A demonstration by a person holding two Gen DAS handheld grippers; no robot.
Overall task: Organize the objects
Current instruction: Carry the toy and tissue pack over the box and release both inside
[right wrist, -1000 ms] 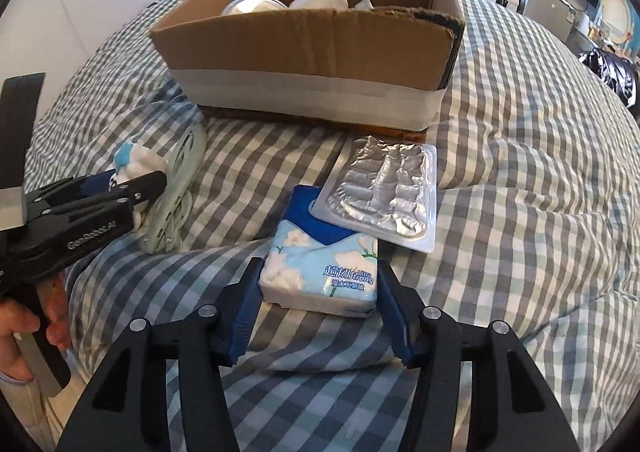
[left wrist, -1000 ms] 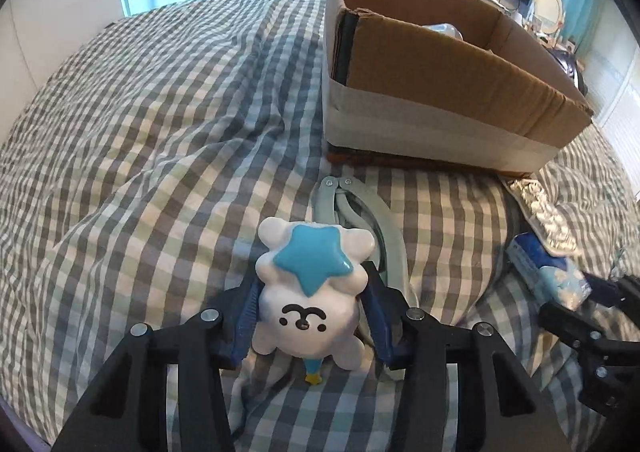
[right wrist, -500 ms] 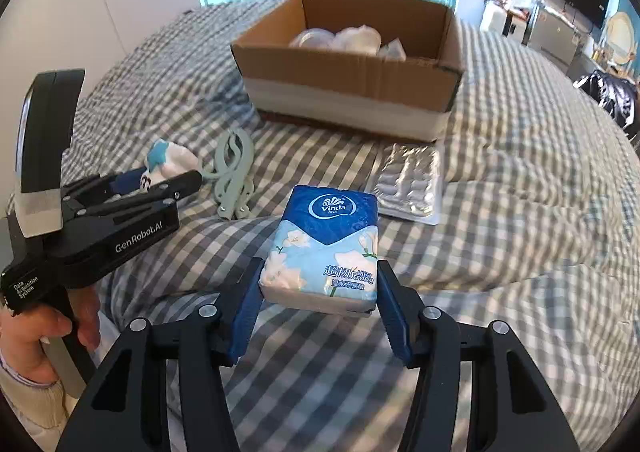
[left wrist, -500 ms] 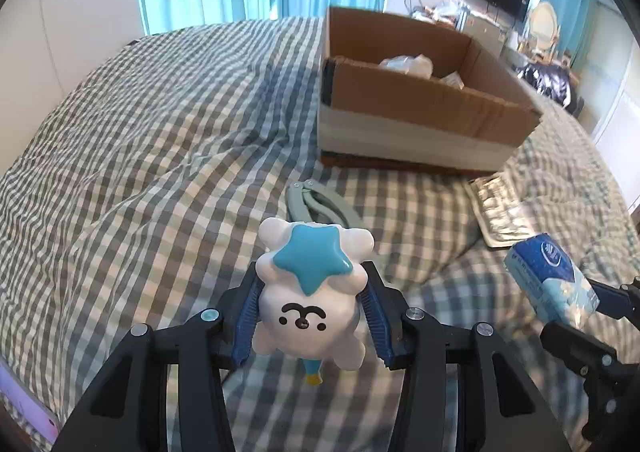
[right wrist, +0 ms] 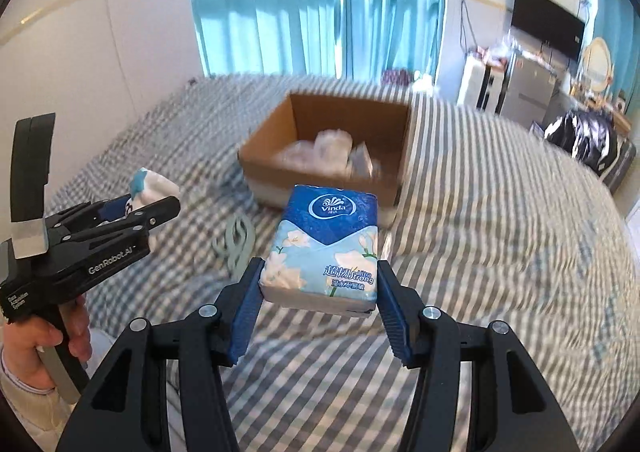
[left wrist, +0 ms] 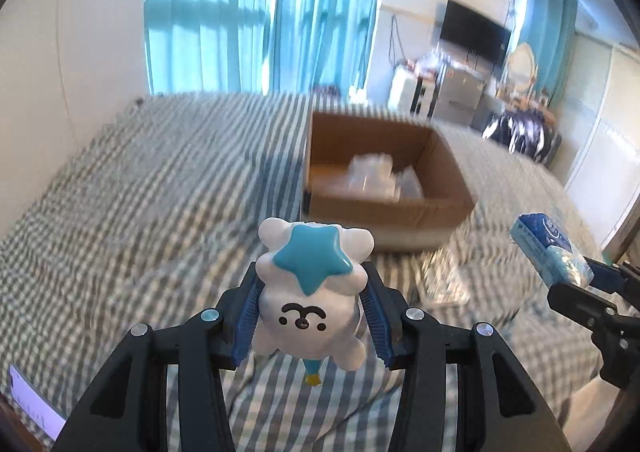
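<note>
A tissue pack (right wrist: 325,248) marked "Vinda" is clamped in the right claw (right wrist: 320,302); a toy (left wrist: 310,292) is clamped in the left claw (left wrist: 311,314), marked "GenRobot.AI".

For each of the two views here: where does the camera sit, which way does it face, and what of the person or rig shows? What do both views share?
Left wrist: behind the left tongs, facing down the checked bed toward the cardboard box; they clamp a white star toy; right tongs at right edge.
Right wrist: behind the right tongs, facing the same way, clamping a tissue pack; a hand holds the left tongs.
Shared: box, bed, both held items, curtains.
</note>
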